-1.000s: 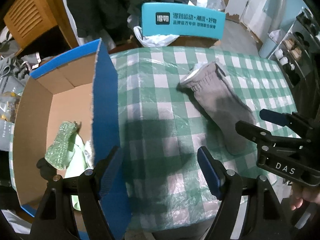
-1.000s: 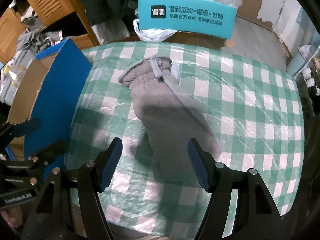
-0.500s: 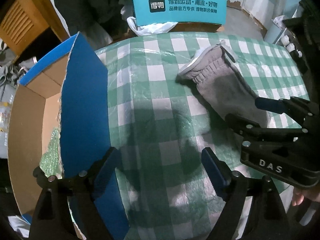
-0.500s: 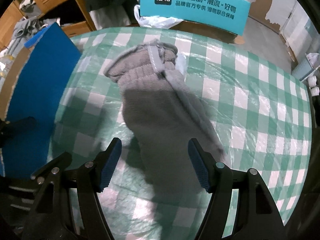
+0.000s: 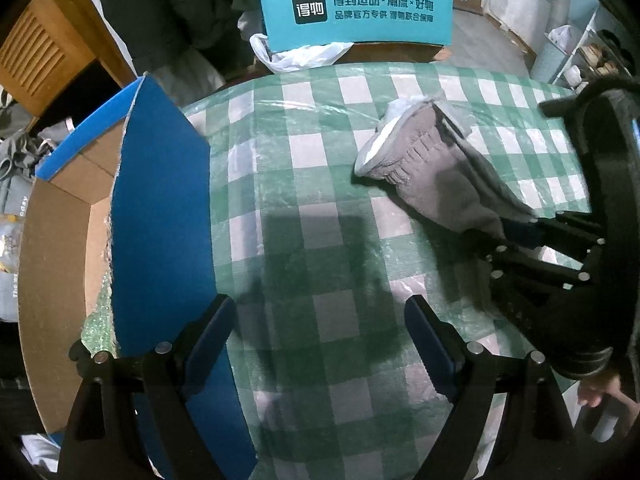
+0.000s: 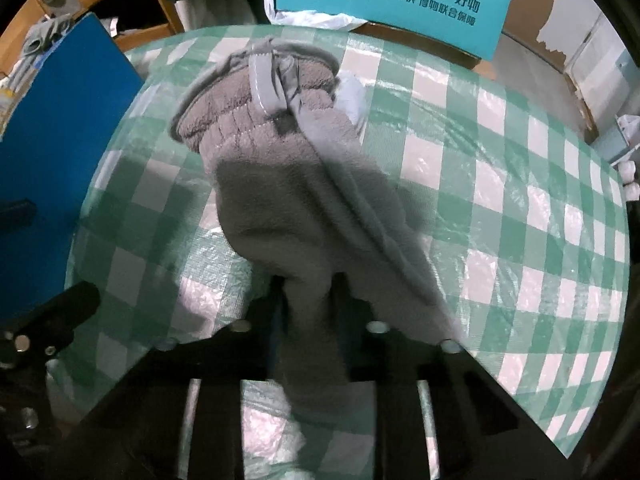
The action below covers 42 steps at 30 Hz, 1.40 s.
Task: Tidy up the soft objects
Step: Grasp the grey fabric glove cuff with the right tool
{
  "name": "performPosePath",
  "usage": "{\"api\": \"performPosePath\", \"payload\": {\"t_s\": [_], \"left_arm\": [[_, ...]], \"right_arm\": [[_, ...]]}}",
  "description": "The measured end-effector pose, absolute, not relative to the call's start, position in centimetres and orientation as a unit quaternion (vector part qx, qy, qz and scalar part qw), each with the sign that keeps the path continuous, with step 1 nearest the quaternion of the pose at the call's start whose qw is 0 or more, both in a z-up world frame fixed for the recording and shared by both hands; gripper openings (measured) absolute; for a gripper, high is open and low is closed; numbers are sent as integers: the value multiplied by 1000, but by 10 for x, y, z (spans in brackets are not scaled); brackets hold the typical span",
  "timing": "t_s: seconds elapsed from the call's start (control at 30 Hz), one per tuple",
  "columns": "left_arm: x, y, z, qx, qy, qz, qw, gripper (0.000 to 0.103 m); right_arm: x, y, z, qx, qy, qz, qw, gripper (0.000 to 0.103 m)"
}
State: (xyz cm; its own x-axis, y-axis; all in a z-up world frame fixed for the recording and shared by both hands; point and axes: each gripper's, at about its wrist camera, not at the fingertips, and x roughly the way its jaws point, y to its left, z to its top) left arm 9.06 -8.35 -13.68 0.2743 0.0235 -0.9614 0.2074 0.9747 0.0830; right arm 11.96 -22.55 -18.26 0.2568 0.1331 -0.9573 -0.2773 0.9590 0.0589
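Observation:
A grey fleece glove (image 6: 288, 168) lies on the green-and-white checked table (image 6: 520, 208). My right gripper (image 6: 308, 296) is shut on the glove's near end, which bunches between the fingers. The glove also shows in the left wrist view (image 5: 436, 168), with the right gripper (image 5: 532, 236) clamped on its end. My left gripper (image 5: 320, 332) is open and empty above the table, beside the blue flap of a cardboard box (image 5: 160, 216). A green sparkly soft item (image 5: 94, 328) peeks out inside the box.
A teal box with Chinese print (image 5: 356, 12) and a white plastic bag (image 5: 296, 54) stand beyond the table's far edge. The open box (image 6: 68, 128) stands at the table's left. Wooden furniture (image 5: 40, 52) is at far left.
My right gripper has moved forward over the glove and closed on its near end. The left gripper has shifted right, so less of the box's inside shows.

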Motion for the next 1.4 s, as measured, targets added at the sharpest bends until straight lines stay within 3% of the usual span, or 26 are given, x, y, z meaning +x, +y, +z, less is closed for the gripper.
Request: {"api": "performPosePath", "payload": {"t_s": [0.43, 0.87, 1.4], "left_arm": [[85, -100, -136, 89, 600, -73, 791, 88], [89, -112, -143, 90, 607, -73, 787, 88], [117, -148, -149, 107, 602, -95, 786, 88]], "right_arm": [[100, -265, -130, 14, 560, 123, 819, 14], [94, -323, -117, 92, 544, 93, 829, 14], [132, -366, -166, 104, 575, 24, 811, 15]]}}
